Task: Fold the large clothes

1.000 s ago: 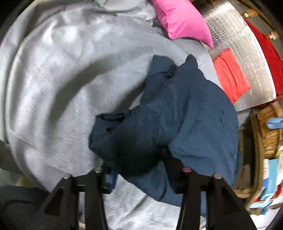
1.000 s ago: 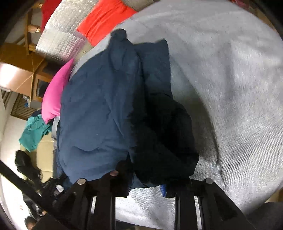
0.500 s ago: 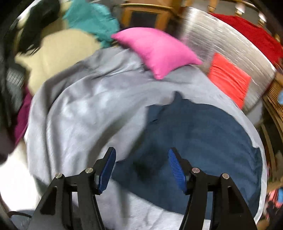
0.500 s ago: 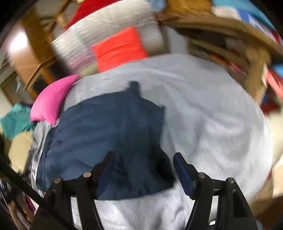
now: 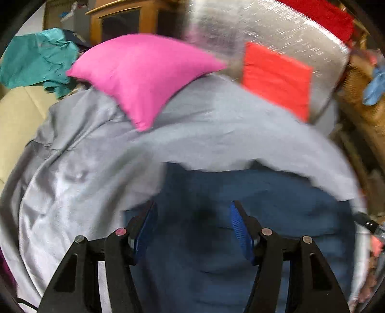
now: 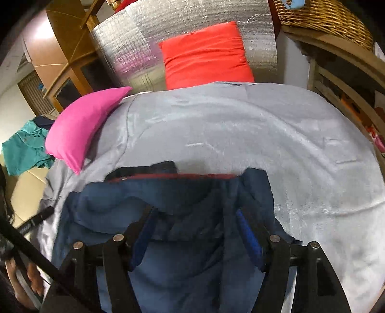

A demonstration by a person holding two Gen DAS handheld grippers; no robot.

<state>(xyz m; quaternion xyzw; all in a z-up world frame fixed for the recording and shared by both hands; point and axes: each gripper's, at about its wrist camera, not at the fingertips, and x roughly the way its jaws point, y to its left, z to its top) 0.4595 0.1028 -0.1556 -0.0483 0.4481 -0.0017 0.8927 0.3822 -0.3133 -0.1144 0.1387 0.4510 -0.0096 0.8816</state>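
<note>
A dark navy garment (image 5: 264,216) lies spread on the grey bedsheet (image 5: 96,156), its far edge running straight across the bed. In the right wrist view the same garment (image 6: 156,197) shows a red trim and a dark collar along that far edge. My left gripper (image 5: 192,211) hovers above the cloth, open, with nothing between its blue pads (image 5: 237,224). My right gripper (image 6: 195,214) is also open above the garment, and its pads (image 6: 247,231) stand apart from the fabric. The left wrist view is blurred.
A pink pillow (image 5: 144,74) and a red pillow (image 6: 204,55) rest at the head of the bed against a silver foil panel (image 6: 134,48). Teal cloth (image 5: 36,62) lies on a beige seat at the left. A wicker basket (image 6: 324,19) sits on wooden shelves at the right.
Both grippers were shut on bunched navy cloth; they have let go, opened and pulled up and back. The garment now lies flatter on the sheet.
</note>
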